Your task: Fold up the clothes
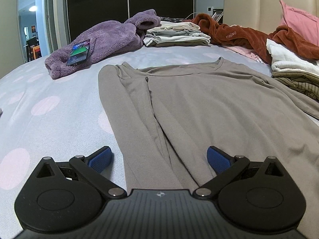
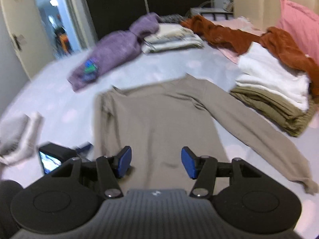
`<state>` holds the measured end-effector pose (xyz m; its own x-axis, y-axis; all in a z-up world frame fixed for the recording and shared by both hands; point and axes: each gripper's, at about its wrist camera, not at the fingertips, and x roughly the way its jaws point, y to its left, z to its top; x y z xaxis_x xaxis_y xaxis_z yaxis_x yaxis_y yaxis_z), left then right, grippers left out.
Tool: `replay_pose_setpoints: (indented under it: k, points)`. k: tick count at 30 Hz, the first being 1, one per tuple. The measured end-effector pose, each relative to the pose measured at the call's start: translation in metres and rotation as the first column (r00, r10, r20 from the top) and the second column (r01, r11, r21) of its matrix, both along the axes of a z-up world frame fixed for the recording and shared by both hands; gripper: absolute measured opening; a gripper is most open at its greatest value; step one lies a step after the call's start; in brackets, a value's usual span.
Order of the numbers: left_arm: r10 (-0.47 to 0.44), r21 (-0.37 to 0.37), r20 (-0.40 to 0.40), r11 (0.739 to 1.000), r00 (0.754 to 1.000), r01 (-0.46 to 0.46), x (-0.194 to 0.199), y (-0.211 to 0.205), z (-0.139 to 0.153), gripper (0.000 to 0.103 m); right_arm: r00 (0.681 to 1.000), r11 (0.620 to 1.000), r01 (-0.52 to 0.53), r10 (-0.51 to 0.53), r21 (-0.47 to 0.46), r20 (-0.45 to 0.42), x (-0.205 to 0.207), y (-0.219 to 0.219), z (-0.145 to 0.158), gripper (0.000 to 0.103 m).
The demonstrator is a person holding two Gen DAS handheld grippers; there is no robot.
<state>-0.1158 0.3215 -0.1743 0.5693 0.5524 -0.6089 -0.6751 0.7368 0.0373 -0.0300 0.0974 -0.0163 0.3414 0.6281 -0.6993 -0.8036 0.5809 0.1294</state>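
Our left gripper point(image 1: 158, 160) hangs low over the bed with its blue pads spread wide and nothing between them; the near hem of the grey long-sleeved top point(image 1: 209, 103) lies just beneath and ahead of it. Our right gripper point(image 2: 156, 162) is likewise released, jaws apart and empty, poised above the lower middle of the same top point(image 2: 157, 119); its view is smeared by motion.

From the left gripper, the top stretches away flat on the dotted sheet point(image 1: 49, 103), one sleeve folded in along the body's left side. From the right gripper, the other sleeve runs out to the right, unfolded.

Farther out, ahead and left, a purple fleece point(image 1: 103, 39) carries a lit phone point(image 1: 78, 52). Straight ahead sits a folded pale stack point(image 1: 177, 34). Ahead and right lie a rust-coloured robe point(image 1: 239, 35), a white and olive pile point(image 2: 275, 97) and a pink pillow point(image 1: 299, 23).
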Motion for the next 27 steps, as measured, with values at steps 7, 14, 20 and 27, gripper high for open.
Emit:
replay_pose_setpoints:
  k: [7, 14, 20, 27]
  points:
    - [-0.004, -0.005, 0.007, 1.0, 1.0, 0.004, -0.001, 0.002, -0.001, 0.103, 0.995, 0.993, 0.067, -0.06, -0.097, 0.074, -0.011, -0.004, 0.004, 0.059]
    - [0.001, -0.001, -0.006, 1.0, 1.0, -0.001, 0.002, -0.001, 0.001, 0.103, 0.99, 0.98, 0.139, -0.136, -0.143, 0.035, -0.003, 0.0, -0.031, 0.059]
    - [0.004, 0.006, -0.013, 1.0, 1.0, -0.004, 0.003, -0.003, 0.001, 0.103, 0.997, 0.997, 0.066, -0.067, -0.042, -0.029, -0.002, -0.021, -0.039, 0.059]
    - [0.004, -0.004, -0.004, 1.0, 1.0, -0.004, 0.001, 0.0, 0.001, 0.103, 0.996, 0.994, 0.074, -0.069, 0.081, -0.064, 0.0, -0.045, -0.027, 0.062]
